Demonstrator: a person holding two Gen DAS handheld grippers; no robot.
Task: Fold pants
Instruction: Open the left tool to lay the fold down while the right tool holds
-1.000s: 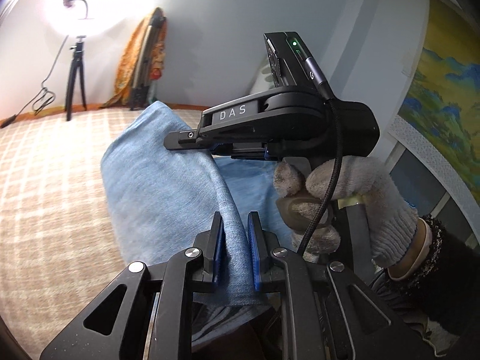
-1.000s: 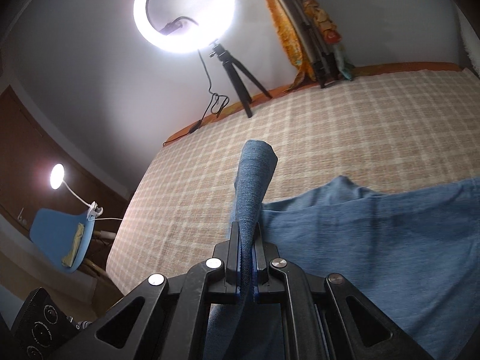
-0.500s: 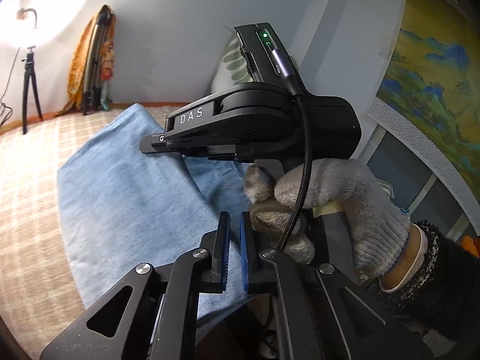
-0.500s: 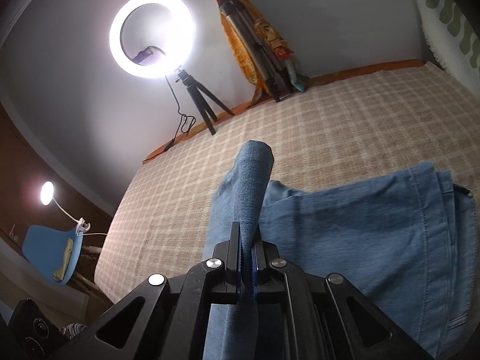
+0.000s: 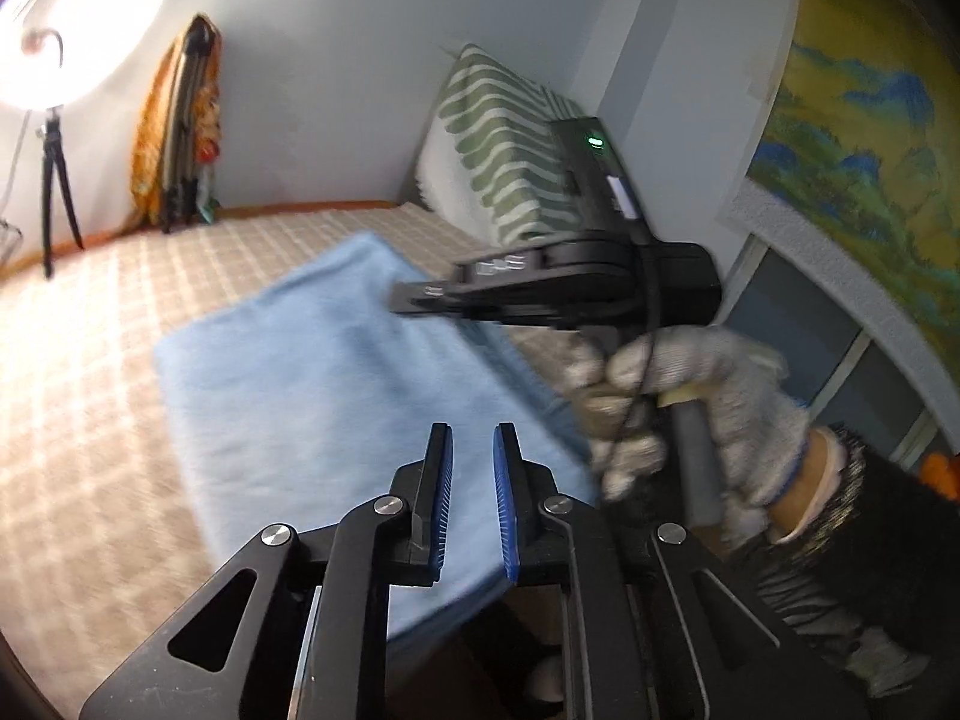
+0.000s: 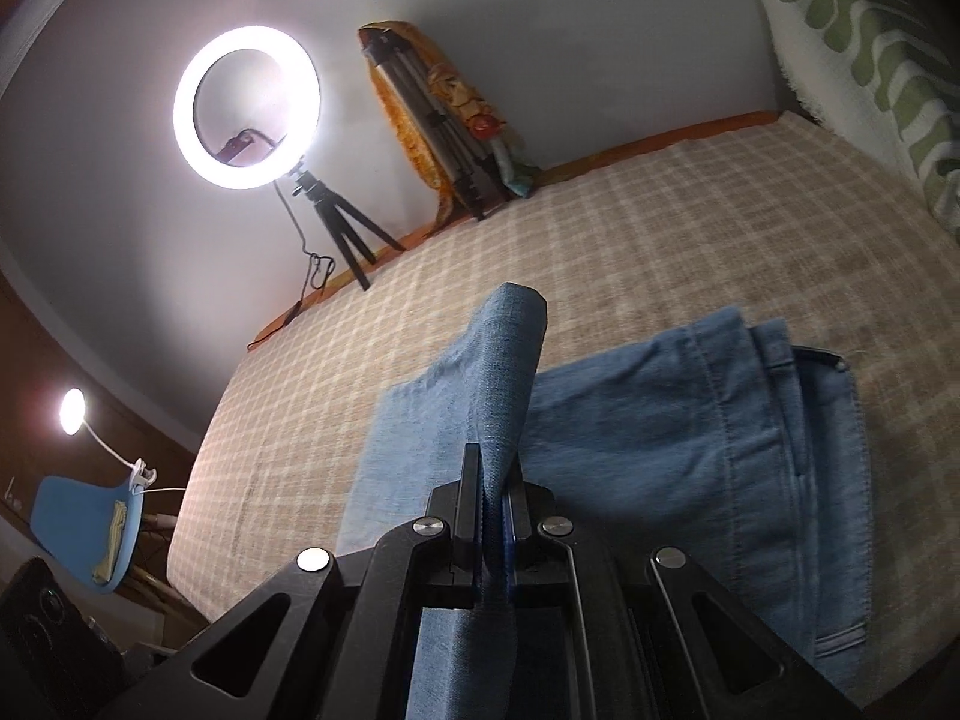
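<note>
The light blue denim pants [image 5: 336, 384] lie folded on the checked bed cover. My left gripper [image 5: 471, 450] is open and empty just above their near edge. The right gripper's body [image 5: 570, 294], held by a gloved hand [image 5: 690, 402], shows at the pants' right edge in the left wrist view. In the right wrist view my right gripper [image 6: 493, 474] is shut on a fold of the pants [image 6: 510, 360] that stands up between the fingers; the waistband and a back pocket [image 6: 834, 480] lie to the right.
The beige checked bed cover [image 6: 660, 228] stretches to the wall. A ring light on a tripod [image 6: 246, 108] and a folded stand draped in orange cloth [image 6: 444, 120] stand at the far edge. A green-striped pillow [image 5: 504, 162] leans at the right. A blue chair [image 6: 84, 522] stands beside the bed.
My left gripper has opened and let go of the pants. The pants have come down flatter onto the bed. My right gripper still holds its fold.
</note>
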